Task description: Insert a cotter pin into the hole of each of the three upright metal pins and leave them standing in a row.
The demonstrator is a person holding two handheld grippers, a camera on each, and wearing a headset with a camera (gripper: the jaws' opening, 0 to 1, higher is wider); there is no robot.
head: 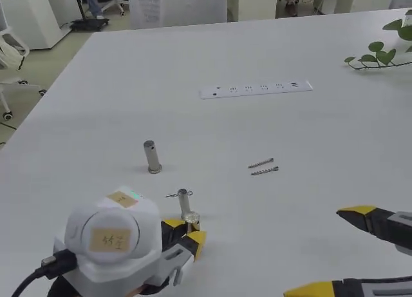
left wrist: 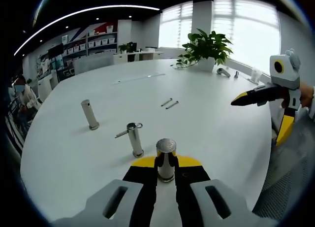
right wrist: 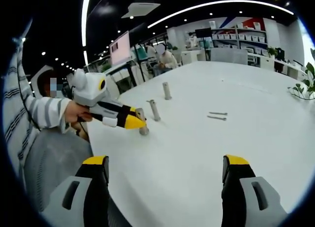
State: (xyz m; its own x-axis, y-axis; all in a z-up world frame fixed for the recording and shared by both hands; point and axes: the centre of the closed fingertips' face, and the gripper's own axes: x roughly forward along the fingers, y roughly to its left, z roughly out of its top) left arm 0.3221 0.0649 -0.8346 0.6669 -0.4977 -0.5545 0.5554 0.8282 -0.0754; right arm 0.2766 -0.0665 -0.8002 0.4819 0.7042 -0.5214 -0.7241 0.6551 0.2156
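left tongs (left wrist: pixel 166 165) pinching nearest metal pin (left wrist: pixel 166 149), upright on worktop (left wrist: pixel 211 123) | right tongs (right wrist: pixel 166 161) spread, empty | middle pin (left wrist: pixel 134 141) carries cotter pin (left wrist: pixel 124 133) | far pin (left wrist: pixel 89 113) upright | two loose cotter pins (left wrist: pixel 169 104) lying beyond

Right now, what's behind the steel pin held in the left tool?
Behind that short upright steel pin stands a second steel pin with a cotter pin through its hole, then a bare third pin. The left tool covers the held pin's lower sides.
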